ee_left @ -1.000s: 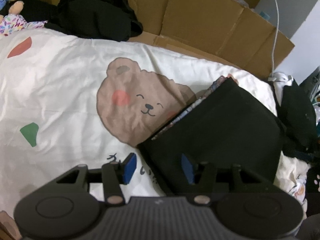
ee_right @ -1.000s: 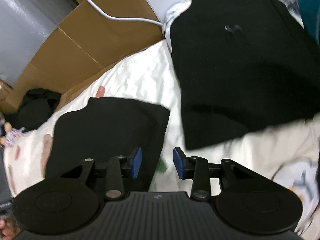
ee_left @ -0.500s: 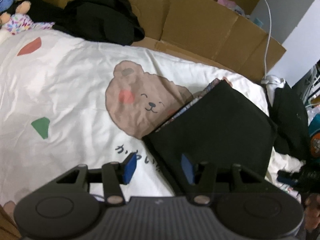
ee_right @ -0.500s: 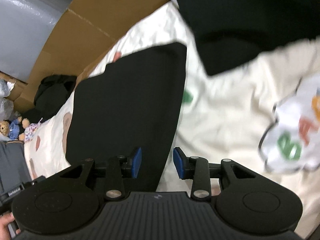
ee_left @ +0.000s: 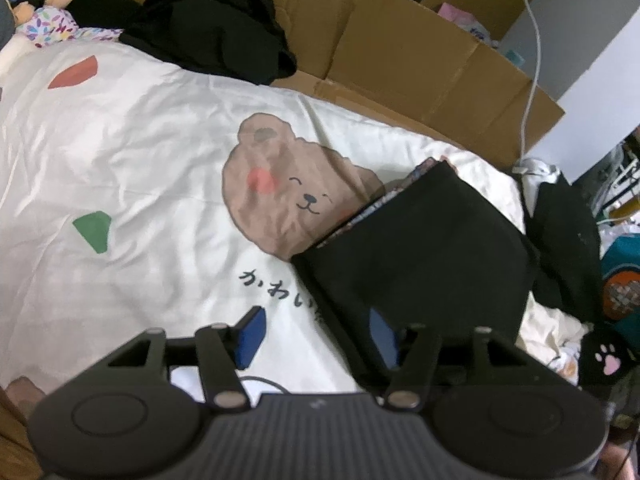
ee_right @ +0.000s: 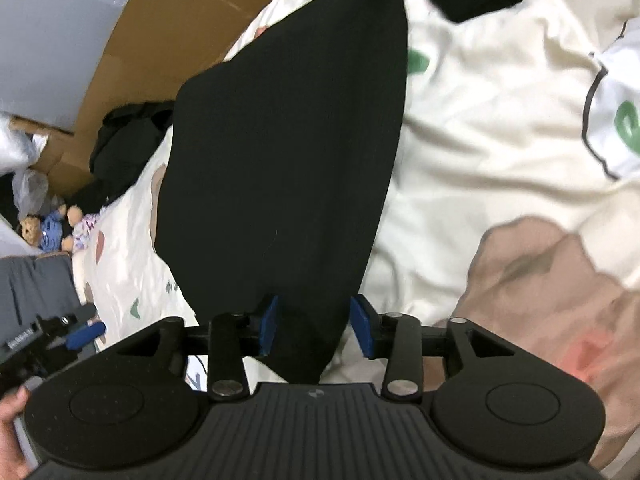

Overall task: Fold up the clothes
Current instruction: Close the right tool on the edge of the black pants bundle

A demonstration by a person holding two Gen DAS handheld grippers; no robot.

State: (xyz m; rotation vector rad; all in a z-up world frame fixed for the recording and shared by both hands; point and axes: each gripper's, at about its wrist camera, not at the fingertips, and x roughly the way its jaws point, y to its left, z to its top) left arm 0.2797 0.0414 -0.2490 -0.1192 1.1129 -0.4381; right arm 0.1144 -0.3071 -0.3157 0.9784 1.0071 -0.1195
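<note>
A folded black garment (ee_left: 416,252) lies on the cream bear-print bedsheet (ee_left: 132,160), on top of a patterned folded piece that peeks out at its left edge. My left gripper (ee_left: 316,336) is open and empty, just above the garment's near left corner. In the right wrist view the same black garment (ee_right: 288,132) stretches away from my right gripper (ee_right: 316,324), which is open with the garment's near end lying between its blue pads (ee_right: 269,320). The left gripper (ee_right: 80,330) shows at the lower left of that view.
A crumpled black garment (ee_left: 212,28) lies at the bed's far edge against cardboard boxes (ee_left: 420,52). More black clothing (ee_left: 568,236) sits at the right, with a teal item (ee_left: 620,276). Stuffed toys (ee_left: 44,8) are at the far left. A white cable (ee_left: 534,48) hangs down.
My right gripper has swung from the far black pile down over the folded garment, whose near end now lies between its pads. My left gripper has pulled back slightly.
</note>
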